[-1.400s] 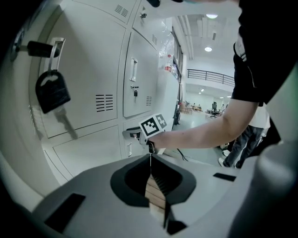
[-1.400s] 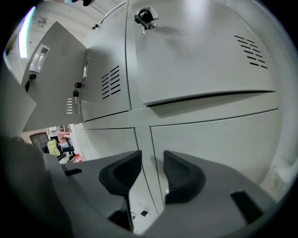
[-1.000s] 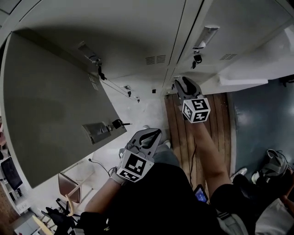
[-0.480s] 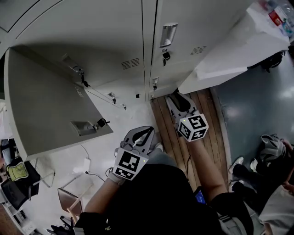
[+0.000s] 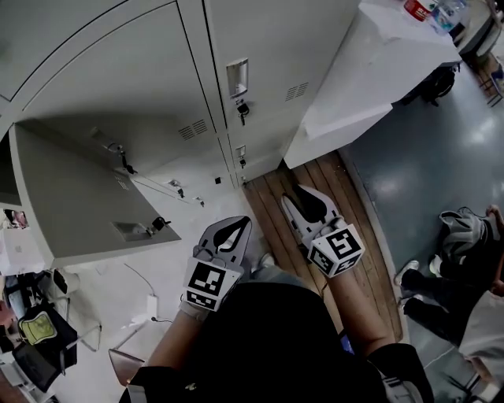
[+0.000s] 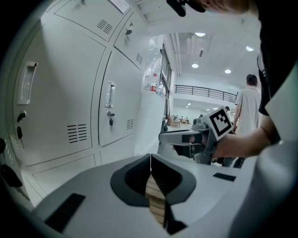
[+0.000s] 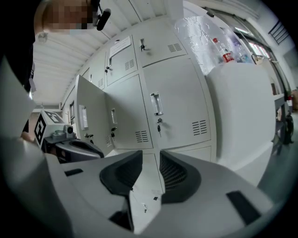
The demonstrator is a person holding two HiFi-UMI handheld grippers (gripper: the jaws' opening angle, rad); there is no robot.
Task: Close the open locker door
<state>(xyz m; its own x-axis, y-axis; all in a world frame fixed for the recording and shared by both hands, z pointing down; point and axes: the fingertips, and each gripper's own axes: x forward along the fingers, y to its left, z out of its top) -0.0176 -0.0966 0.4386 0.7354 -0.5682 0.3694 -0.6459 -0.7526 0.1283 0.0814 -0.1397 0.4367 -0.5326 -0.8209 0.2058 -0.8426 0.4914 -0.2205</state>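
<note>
Left tool (image 6: 150, 159) has its jaws pressed together with nothing between them. It points forward and down over the pale floor (image 5: 189, 220), with its tips toward the foot of the lockers (image 5: 157, 71). The person's left forearm (image 5: 169, 346) reaches out from the body behind it at a slight leftward slant.

The right tool (image 7: 150, 157) is held just beside the left one and a little further forward, over the wooden boards (image 5: 272, 208). Its jaws stand apart with a clear gap and are closing, with nothing between them. The right forearm (image 5: 358, 315) is bare and runs almost straight forward from the body.

The locker door (image 5: 75, 197) stands swung wide out from the row. It is to the left of both tools and well apart from them, and neither tool touches it. A recessed handle (image 5: 128, 230) and a key (image 5: 160, 223) show near its free edge. The doors next to it in the row are shut.

To the right of the lockers stands a white tabletop (image 5: 370, 71) with bottles (image 5: 421, 8) on it.
</note>
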